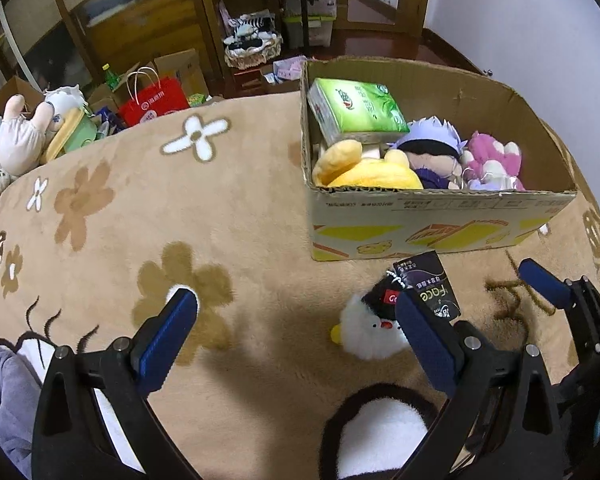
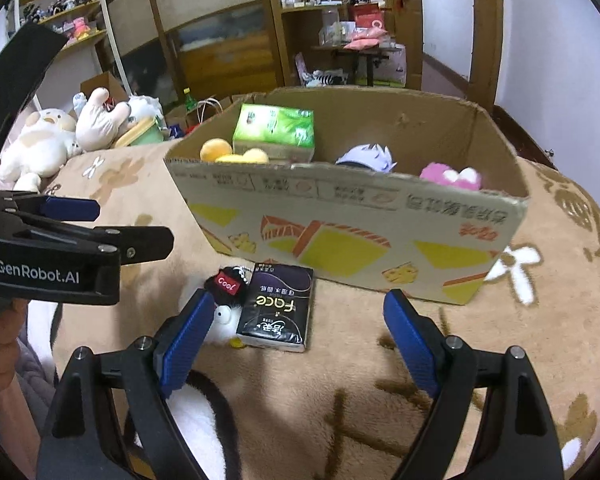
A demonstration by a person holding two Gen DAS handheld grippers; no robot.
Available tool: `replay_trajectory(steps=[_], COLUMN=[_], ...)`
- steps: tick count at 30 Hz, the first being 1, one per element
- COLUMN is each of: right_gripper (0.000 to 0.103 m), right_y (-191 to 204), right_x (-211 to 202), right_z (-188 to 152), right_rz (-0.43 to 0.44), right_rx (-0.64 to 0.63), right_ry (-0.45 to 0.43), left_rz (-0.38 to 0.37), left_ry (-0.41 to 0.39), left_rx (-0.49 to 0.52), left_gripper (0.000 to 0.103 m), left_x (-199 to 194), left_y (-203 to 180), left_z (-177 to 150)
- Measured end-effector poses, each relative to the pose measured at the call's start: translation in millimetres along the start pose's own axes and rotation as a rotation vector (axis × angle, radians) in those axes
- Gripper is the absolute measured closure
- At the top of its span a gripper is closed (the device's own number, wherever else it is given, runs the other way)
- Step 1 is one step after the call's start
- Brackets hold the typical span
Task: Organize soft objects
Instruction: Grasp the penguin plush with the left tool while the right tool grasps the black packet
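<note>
A cardboard box (image 1: 420,216) (image 2: 340,216) stands on the tan flowered blanket (image 1: 140,220). It holds a green tissue pack (image 1: 356,110) (image 2: 276,130), a yellow plush (image 1: 364,170), a purple-haired doll (image 1: 428,148) and a pink plush (image 1: 492,160). In front of the box lie a small white chick plush with a black cap (image 1: 368,328) (image 2: 224,312) and a black tissue packet (image 1: 432,288) (image 2: 278,308). My left gripper (image 1: 296,316) is open and empty, left of the chick. My right gripper (image 2: 300,320) is open and empty, its fingers either side of the black packet.
Several plush toys (image 1: 20,136) (image 2: 48,140) lie piled at the blanket's far left edge. A red paper bag (image 1: 154,100), boxes and shelves stand on the floor beyond. A black-and-white plush patch (image 1: 380,432) lies near me. The right gripper also shows in the left wrist view (image 1: 480,304).
</note>
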State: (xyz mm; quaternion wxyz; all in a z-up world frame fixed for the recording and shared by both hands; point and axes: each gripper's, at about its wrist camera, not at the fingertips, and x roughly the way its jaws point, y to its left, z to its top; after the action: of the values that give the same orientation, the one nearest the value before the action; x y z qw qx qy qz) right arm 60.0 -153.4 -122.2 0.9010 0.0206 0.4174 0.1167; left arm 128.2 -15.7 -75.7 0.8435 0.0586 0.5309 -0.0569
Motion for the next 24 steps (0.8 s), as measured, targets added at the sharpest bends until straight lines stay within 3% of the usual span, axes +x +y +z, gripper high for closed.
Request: replay_trajectory(steps=[20, 24], right_gripper=[0.013, 0.019], right_y=[18.8, 20.1], right_x=[50.0, 54.8], right_z=[-12.1, -13.2], right_rz=[-0.030, -0.024], right_rx=[-0.051, -0.054], right_ry=[0.142, 0.162], left_rz=[-0.104, -0.106], left_ry=[0.173, 0.206], left_rx=[-0.028, -0.029], left_gripper=[0.005, 0.005], left_x=[59.5, 70.8], left_y=[-13.2, -13.0], left_z=[2.8, 2.3])
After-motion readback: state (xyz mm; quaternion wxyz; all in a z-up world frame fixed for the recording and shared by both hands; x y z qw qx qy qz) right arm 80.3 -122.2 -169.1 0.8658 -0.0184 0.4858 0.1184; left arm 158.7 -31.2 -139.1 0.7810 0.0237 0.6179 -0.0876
